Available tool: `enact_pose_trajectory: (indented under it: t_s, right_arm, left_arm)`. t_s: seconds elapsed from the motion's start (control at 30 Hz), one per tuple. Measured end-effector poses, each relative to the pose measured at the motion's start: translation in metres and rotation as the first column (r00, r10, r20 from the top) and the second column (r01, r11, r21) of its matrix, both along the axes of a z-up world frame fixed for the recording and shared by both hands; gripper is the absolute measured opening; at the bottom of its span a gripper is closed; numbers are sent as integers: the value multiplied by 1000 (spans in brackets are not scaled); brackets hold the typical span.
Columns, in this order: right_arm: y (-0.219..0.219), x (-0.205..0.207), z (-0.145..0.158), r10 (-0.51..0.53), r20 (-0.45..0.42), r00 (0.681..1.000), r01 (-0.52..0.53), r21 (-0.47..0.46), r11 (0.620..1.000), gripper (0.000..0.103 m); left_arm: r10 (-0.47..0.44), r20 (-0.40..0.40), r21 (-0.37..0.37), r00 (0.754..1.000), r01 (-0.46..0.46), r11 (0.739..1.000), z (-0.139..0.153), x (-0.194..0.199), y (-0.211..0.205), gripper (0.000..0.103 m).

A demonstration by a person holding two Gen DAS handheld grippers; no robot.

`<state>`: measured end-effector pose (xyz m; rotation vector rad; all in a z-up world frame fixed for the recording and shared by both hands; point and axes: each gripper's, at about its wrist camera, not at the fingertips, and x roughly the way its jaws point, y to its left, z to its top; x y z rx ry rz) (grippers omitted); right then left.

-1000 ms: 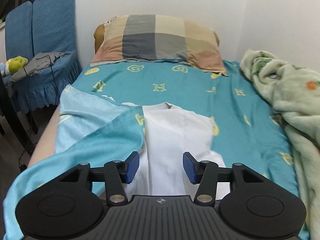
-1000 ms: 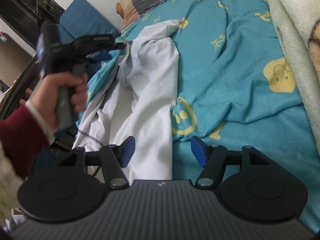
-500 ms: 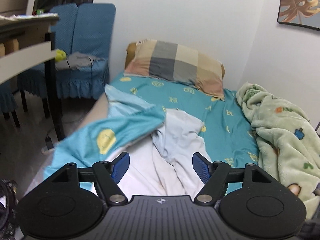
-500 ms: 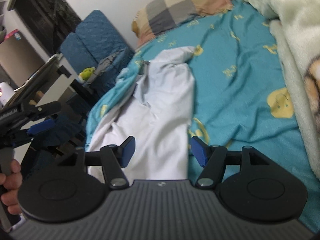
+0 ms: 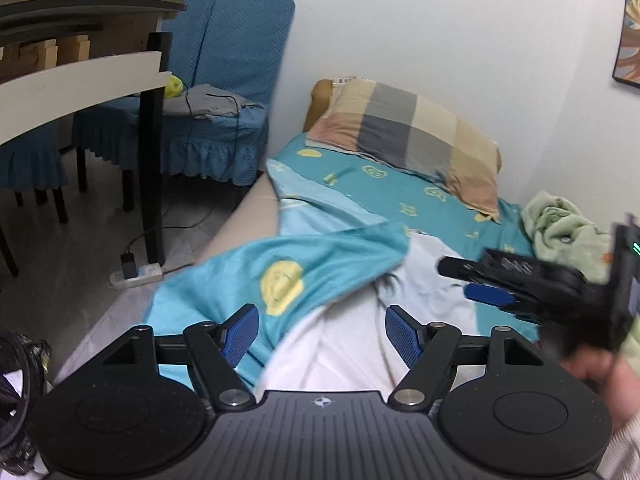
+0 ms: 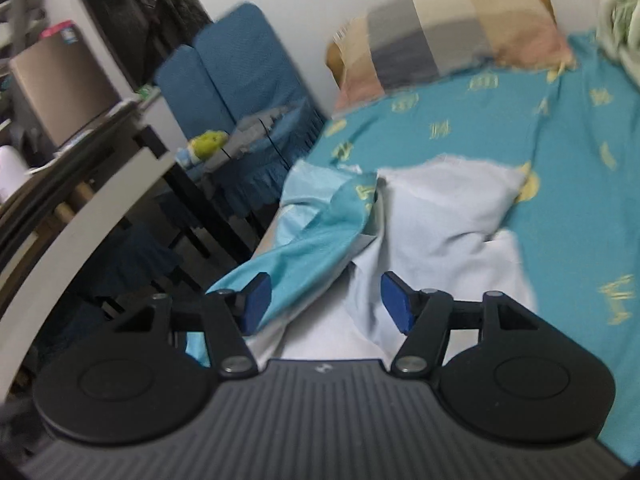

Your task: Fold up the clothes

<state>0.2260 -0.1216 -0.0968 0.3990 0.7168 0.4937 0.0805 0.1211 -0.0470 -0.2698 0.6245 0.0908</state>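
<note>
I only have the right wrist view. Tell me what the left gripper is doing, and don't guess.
Observer: The left gripper is open, with nothing between its fingers; the white garment lies on the bed beyond them.
Operator: Report what's on the floor beside the bed.
Observer: A power strip lies at the foot of the desk leg.
Operator: Now give me the wall on the far side.
Observer: A framed picture hangs there, higher up than the green blanket.
</note>
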Motion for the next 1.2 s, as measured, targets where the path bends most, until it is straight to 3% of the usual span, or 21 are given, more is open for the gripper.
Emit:
enact_pose_trajectory:
  t_s: [0.07, 0.17, 0.23, 0.3, 0.4, 0.53, 0.67, 0.87, 1.03, 1.07, 1.1, 1.17, 1.2]
  right_arm:
    - [9, 4, -9, 1, -23, 1000, -1, 20, 1000, 62]
    - [12, -16, -23, 1, -26, 1000, -2, -39, 999, 63]
    - [6, -34, -28, 14, -35, 999, -17, -93, 996, 63]
    - [-6, -52, -27, 13, -41, 999, -18, -131, 991, 63]
    - [-23, -78, -21, -16, -71, 997, 4, -169, 986, 63]
    - [-46, -105, -13, -40, -108, 993, 24, -151, 988, 63]
    - [-74, -112, -10, -100, -68, 993, 92, -101, 991, 64]
    - [-104, -91, -19, -165, -129, 978, 165, -12, 986, 64]
    - [-120, -72, -36, -196, -194, 961, 205, 29, 978, 64]
    - [-121, -69, -40, -196, -204, 959, 206, 31, 978, 64]
    - [-123, -66, -43, -198, -215, 956, 209, 29, 977, 64]
    - [-125, -62, -48, -206, -229, 952, 217, 26, 976, 64]
    - [-126, -62, -50, -209, -230, 951, 220, 23, 975, 64]
  left_arm:
    - [0, -21, 4, 1000, 0, 1000, -5, 7, 5, 73]
    - [-20, -24, -7, 1000, 19, 1000, -8, 20, 4, 73]
    - [-47, 5, 47, 999, 46, 998, -9, 25, -6, 73]
    - [-64, -9, 97, 998, 64, 993, -12, 32, -19, 73]
    - [-96, -13, 97, 995, 97, 990, -15, 39, -32, 73]
    - [-137, 0, 146, 991, 136, 980, -15, 61, -52, 79]
    - [-167, -12, 167, 986, 167, 972, -26, 111, -59, 81]
    - [-264, -32, 205, 964, 265, 942, -56, 212, -67, 81]
    - [-319, -30, 141, 947, 320, 937, -78, 280, -77, 79]
    - [-322, -43, 137, 946, 325, 936, -83, 289, -80, 70]
    - [-333, -61, 121, 941, 339, 933, -87, 297, -81, 40]
    - [-342, -101, 86, 934, 351, 933, -96, 311, -81, 3]
    - [-328, -103, 77, 939, 336, 939, -97, 314, -78, 2]
